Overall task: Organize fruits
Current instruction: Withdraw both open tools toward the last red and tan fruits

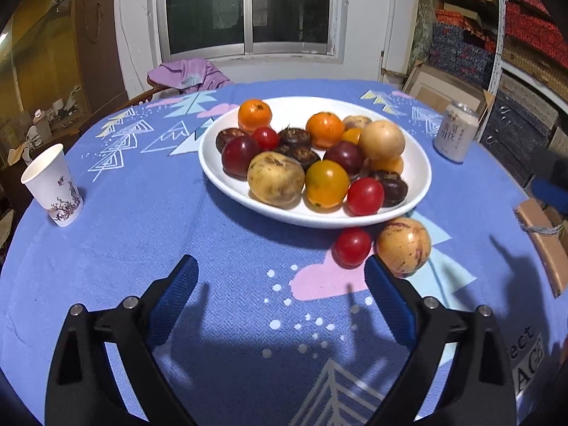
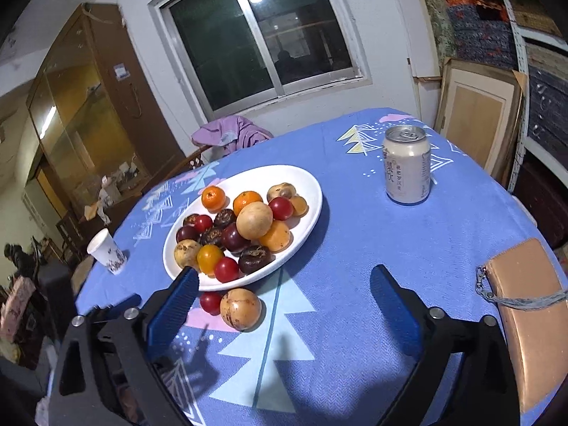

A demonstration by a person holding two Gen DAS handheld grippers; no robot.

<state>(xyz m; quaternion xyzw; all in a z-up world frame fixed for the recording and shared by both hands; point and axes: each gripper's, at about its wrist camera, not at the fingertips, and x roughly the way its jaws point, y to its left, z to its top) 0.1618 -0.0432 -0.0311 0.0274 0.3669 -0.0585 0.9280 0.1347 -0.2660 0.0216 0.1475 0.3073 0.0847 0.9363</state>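
Grippers [image 1: 280, 273] [image 2: 284, 284] wide open, empty

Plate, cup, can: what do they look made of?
White plate: looks like glazed ceramic, going by the glossy rim with soft highlights; melamine is possible. Cup: paper, matte white with a printed floral pattern and a rolled rim. Can: aluminium, with a bare metal top and pull tab over a pale printed body.

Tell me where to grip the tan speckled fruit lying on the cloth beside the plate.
Take the tan speckled fruit across its widest middle, coming from above. It is round, so lower pads would slip. Place one pad on its bare far-right side, the other in the narrow space beside the red tomato, which looks close against it.
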